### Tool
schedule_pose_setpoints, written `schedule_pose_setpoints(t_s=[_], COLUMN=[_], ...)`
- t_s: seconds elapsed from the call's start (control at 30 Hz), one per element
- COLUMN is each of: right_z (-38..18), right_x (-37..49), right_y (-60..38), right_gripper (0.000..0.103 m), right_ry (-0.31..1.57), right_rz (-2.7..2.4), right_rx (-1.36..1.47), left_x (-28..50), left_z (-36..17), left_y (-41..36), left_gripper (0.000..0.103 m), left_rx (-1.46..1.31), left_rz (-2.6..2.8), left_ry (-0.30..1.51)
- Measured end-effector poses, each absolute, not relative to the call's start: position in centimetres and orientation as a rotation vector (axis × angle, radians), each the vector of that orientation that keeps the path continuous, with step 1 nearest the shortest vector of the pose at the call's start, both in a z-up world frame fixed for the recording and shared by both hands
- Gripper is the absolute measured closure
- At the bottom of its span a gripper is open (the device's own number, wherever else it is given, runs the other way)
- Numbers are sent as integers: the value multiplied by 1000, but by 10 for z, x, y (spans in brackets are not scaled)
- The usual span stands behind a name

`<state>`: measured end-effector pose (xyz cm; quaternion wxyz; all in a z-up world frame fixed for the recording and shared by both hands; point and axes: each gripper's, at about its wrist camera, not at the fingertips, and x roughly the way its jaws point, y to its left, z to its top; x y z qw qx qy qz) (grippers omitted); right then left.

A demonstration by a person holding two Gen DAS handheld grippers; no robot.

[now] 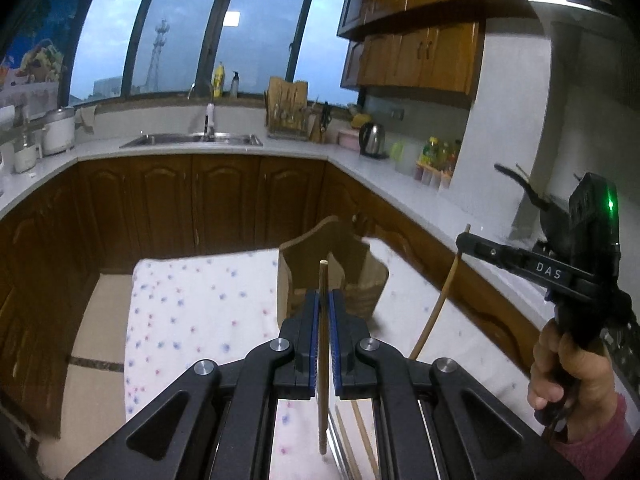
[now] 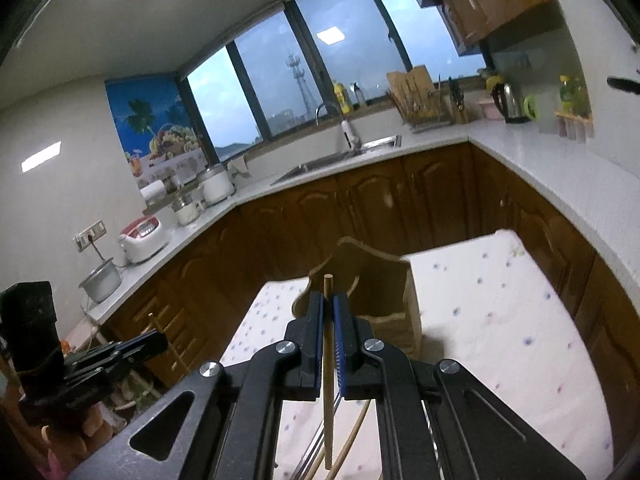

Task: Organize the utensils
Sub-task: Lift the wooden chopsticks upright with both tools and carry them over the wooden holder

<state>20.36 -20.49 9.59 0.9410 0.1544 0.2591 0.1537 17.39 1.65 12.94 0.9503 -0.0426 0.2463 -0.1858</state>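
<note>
Kitchen all around, brown cabinets under a pale counter, and up front a surface (image 1: 200, 304) under a white cloth dotted with small flowers. Left gripper (image 1: 324, 300) has its jaws clenched on a wooden chopstick (image 1: 322, 360), long axis running straight up and down through the jaws, top end poking just above them, lower end hanging below. Right gripper (image 2: 329, 304) is the same story: jaws clamped on another chopstick (image 2: 328, 400), upright, tip peeking over the top. Seen from the left wrist, the right gripper's side reads "DAS", a green light glowing on it. A wooden utensil holder (image 1: 332, 276) stands on the cloth just beyond both grippers. More chopsticks (image 1: 360, 432) lie low in view below the jaws.
</note>
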Motion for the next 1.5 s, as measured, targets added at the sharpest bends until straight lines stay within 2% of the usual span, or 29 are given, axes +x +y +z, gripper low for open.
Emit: schedule_pose_setpoints(t_s=[0.37,0.57,0.7,0.83,1.17,1.37,1.5], right_z=[135,155,159,144,64,39,44], right_x=[238,267,287,306,327,331,333], right_y=[-225,-239,-249,-256,-256,-255,-253], right_gripper=[98,98,98,98,98,98,98], right_ry=[394,323,298,309,350,379,386], right_rz=[243,198,163,143,118,133,130], right_rx=[326,340,345,363,425,471,453], left_x=[207,237,261,289,340,367,379], left_z=[157,156,136,103,10,2,32], left_y=[18,9,1,-6,-28,-49,-46], left_gripper=[100,100,100,100,100,99,99], left_rx=[-130,-153,-160,-201,-275,-253,-231], left_rz=[-351,-338,-305,-269,-181,-176,-158], left_ry=[352,266,235,242,332,386,388])
